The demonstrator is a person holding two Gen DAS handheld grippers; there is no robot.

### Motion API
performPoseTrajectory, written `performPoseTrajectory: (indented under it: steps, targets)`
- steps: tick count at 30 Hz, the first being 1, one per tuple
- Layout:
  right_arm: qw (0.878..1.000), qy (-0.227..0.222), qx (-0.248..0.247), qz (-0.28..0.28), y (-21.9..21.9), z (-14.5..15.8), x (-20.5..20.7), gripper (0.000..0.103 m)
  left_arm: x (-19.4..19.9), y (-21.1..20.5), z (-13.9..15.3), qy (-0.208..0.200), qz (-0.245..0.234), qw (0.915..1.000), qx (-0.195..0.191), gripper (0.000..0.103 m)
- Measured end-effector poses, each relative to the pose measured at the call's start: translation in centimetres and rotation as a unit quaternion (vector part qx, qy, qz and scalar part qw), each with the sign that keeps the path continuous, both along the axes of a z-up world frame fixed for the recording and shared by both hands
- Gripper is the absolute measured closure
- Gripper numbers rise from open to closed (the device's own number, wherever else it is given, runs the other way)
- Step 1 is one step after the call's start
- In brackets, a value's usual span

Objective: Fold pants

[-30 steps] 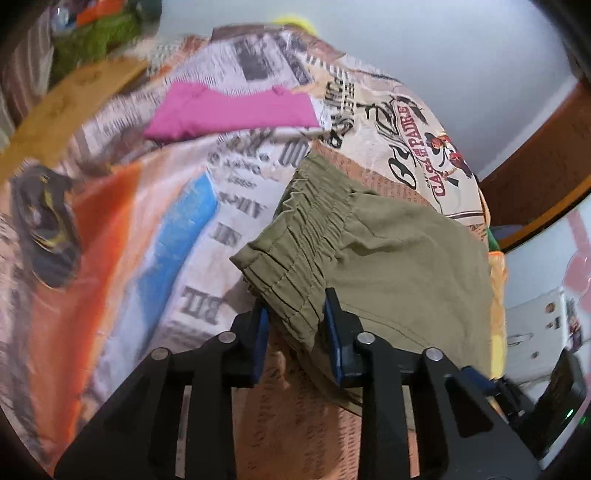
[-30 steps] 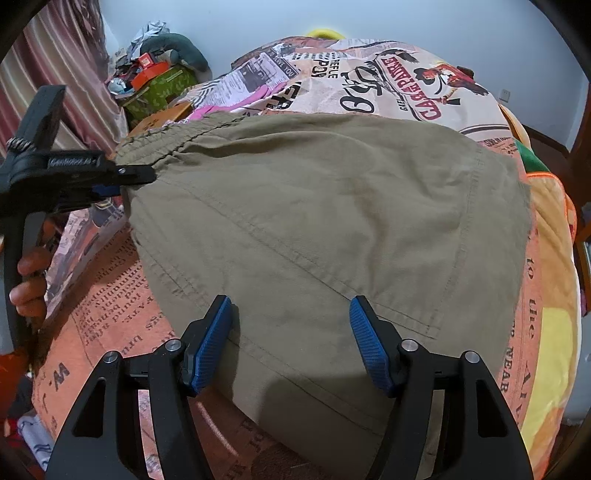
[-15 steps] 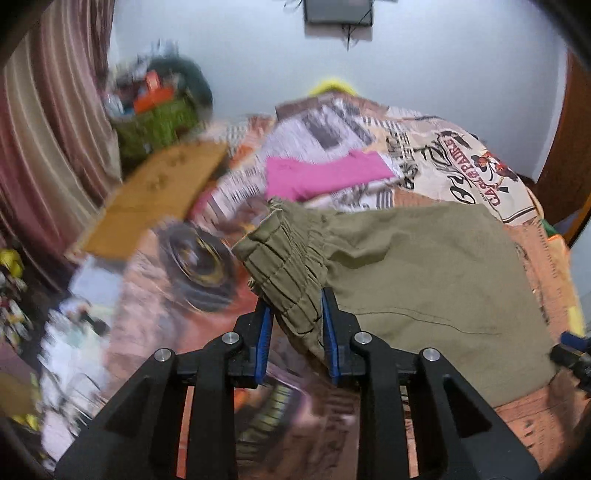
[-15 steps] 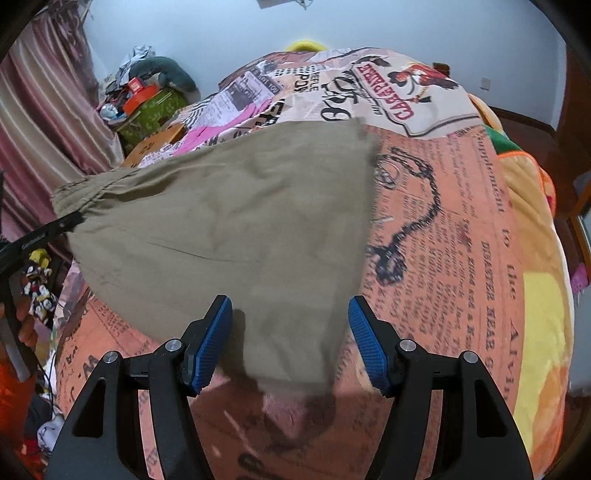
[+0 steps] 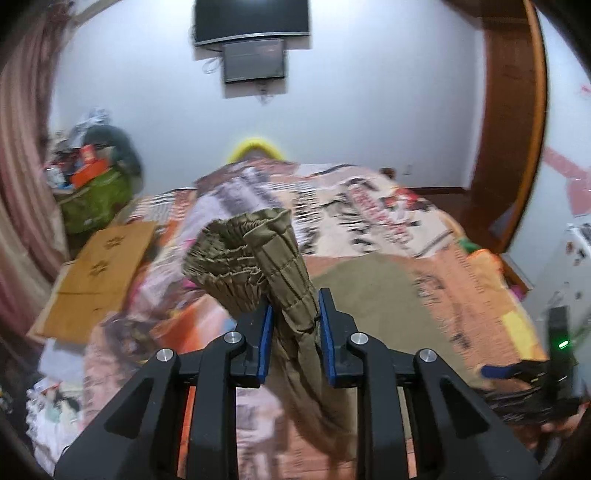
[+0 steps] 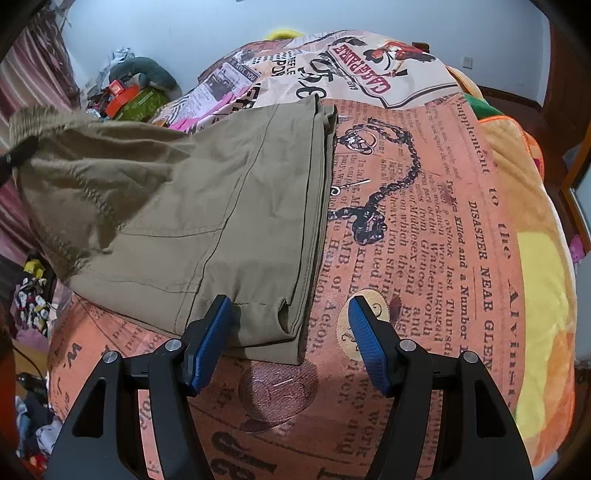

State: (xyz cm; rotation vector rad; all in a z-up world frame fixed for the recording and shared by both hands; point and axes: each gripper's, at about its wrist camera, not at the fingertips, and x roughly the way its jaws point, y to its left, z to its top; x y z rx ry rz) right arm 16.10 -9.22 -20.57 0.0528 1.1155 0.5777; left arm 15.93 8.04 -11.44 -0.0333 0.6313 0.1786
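Waistband lifted; one pants [image 6: 207, 206], left gripper [image 5: 294, 328] clamping, right gripper [image 6: 290, 343] spread.

Home bedroom: printed bedspread [image 6: 424, 229], wall-mounted TV [image 5: 251, 16], curtain [image 5: 22, 155].

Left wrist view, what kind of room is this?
Most likely a bedroom in a home: a bed with a printed blanket fills the middle, a screen hangs on the far wall, and a curtain hangs at the left beside a pile of belongings.
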Motion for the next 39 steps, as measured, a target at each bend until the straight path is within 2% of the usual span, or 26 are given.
performPoseTrajectory:
  steps: [7,12,17,25,30,35,39]
  targets:
    - [1.000,0.002,0.009,-0.001,-0.2,-0.2,0.0,0.041,2.6,-3.6,0.5,0.004,-0.065,0.9973,-0.034,0.081]
    - [1.000,0.002,0.013,0.000,-0.2,-0.2,0.0,0.041,4.0,-5.9,-0.2,0.018,-0.120,0.9909,-0.058,0.081]
    - [1.000,0.002,0.015,0.000,-0.2,-0.2,0.1,0.041,4.9,-7.8,-1.7,0.046,-0.154,0.9836,-0.082,0.081]
    - [1.000,0.002,0.017,0.000,-0.2,-0.2,0.1,0.041,6.4,-9.5,-4.7,0.109,-0.198,0.9672,-0.116,0.081]
    - [1.000,0.002,0.017,0.000,-0.2,-0.2,0.1,0.041,6.6,-10.7,-7.1,0.153,-0.212,0.9578,-0.120,0.081]
    - [1.000,0.002,0.017,-0.001,-0.2,-0.2,0.1,0.041,6.8,-11.5,-8.6,0.185,-0.205,0.9541,-0.116,0.081]
    - [1.000,-0.001,0.012,-0.007,-0.5,0.2,-0.1,0.041,6.5,-12.3,-9.2,0.200,-0.210,0.9524,-0.094,0.081]
